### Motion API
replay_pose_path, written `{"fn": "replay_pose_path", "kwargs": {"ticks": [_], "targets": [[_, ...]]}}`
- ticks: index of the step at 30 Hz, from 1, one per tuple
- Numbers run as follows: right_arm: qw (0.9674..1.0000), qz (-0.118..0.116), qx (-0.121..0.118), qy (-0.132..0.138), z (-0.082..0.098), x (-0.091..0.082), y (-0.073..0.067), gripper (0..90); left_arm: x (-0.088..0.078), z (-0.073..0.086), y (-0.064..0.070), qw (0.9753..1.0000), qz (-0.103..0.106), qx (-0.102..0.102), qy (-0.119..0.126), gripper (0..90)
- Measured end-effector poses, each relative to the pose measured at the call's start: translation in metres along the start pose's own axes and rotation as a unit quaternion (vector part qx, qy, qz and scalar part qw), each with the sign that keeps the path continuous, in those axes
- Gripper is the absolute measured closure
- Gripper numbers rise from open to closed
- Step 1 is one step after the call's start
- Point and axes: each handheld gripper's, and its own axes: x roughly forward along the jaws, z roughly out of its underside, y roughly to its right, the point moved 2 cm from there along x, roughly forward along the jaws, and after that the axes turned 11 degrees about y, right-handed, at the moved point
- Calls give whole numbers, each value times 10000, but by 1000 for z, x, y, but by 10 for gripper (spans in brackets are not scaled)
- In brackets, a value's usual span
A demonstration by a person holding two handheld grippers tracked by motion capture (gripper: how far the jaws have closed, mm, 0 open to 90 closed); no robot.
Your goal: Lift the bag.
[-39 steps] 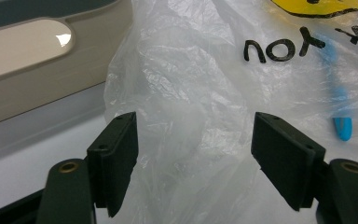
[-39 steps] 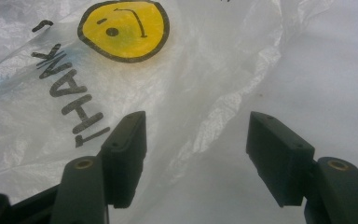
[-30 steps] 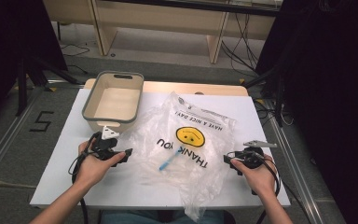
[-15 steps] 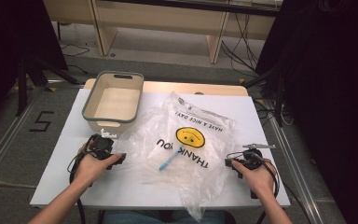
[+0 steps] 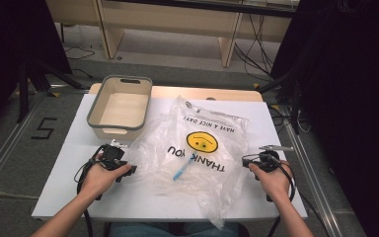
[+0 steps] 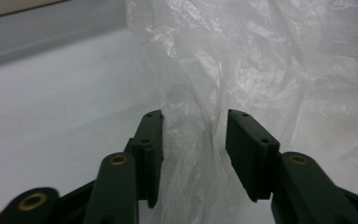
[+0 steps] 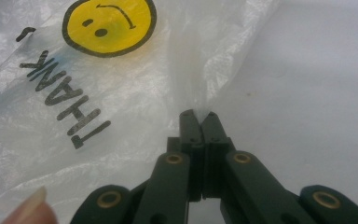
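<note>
A crumpled clear plastic bag (image 5: 197,153) with a yellow smiley and "THANK YOU" print lies across the white table (image 5: 64,190). A small blue item (image 5: 180,173) shows through it. My left gripper (image 5: 130,170) is at the bag's left edge. In the left gripper view its jaws (image 6: 193,140) have just been closing and stand apart, with a fold of bag (image 6: 242,60) between them, unpressed. My right gripper (image 5: 245,160) is at the bag's right edge. Its jaws (image 7: 199,116) have just closed and pinch the film's edge (image 7: 121,93).
A grey-rimmed beige basin (image 5: 121,129) stands at the table's back left, just beyond the left hand. Bare table surface (image 7: 317,70) lies to the right of the bag. Wooden furniture legs and cables are on the floor behind the table.
Both grippers' jaws have narrowed at the bag's edges, the right one coming fully together. The hands have stayed nearly in place.
</note>
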Motion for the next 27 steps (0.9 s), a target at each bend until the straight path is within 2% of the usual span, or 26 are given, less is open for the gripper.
{"fn": "replay_pose_path", "kwargs": {"ticks": [6,13,19,24,27], "targets": [[9997,183,-67,126,-5,-1,6,900,2,0,8,9996,254,-85,-121,713],[9988,394,-147,247,-12,0,12,900,4,-2,21,9988,468,-57,-149,811],[9978,534,-213,339,-17,2,17,900,3,-3,32,9981,595,71,-112,848],[9965,656,-247,448,-24,8,20,900,6,-5,48,9968,791,86,25,854],[9956,731,-283,521,-29,13,22,900,9,-6,56,9960,875,169,49,854]]}}
